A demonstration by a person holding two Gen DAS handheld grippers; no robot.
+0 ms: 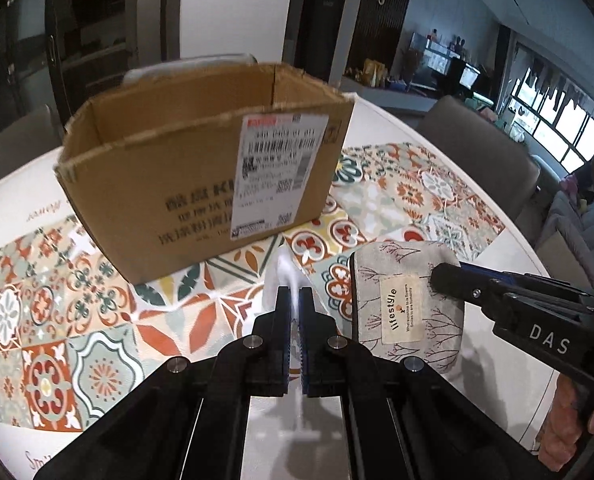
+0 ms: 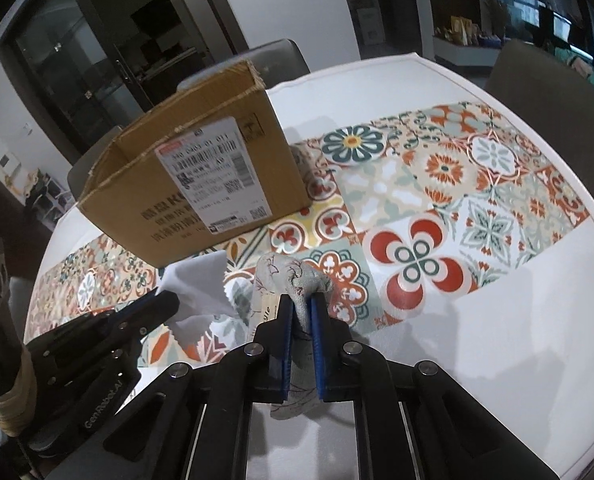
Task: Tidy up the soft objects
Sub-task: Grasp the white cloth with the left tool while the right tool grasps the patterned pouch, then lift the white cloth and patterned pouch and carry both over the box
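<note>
My left gripper [image 1: 295, 294] is shut on a thin white cloth [image 1: 287, 270], held just above the table; the cloth also shows in the right wrist view [image 2: 199, 288]. My right gripper [image 2: 302, 300] is shut on a grey fabric pouch [image 2: 297, 276] with a "lifestyle" label, lifted to the right of the left gripper. In the left wrist view the pouch [image 1: 405, 300] hangs with the right gripper [image 1: 449, 280] clamped on its right edge. An open cardboard box [image 1: 201, 168] with a shipping label stands upright behind both grippers; it also shows in the right wrist view [image 2: 201, 172].
A white round table [image 2: 497, 340] carries a patterned tile-print runner [image 2: 417, 208]. Grey chairs [image 1: 477, 132] stand around the far side. Dark cabinets and a doorway lie beyond the table.
</note>
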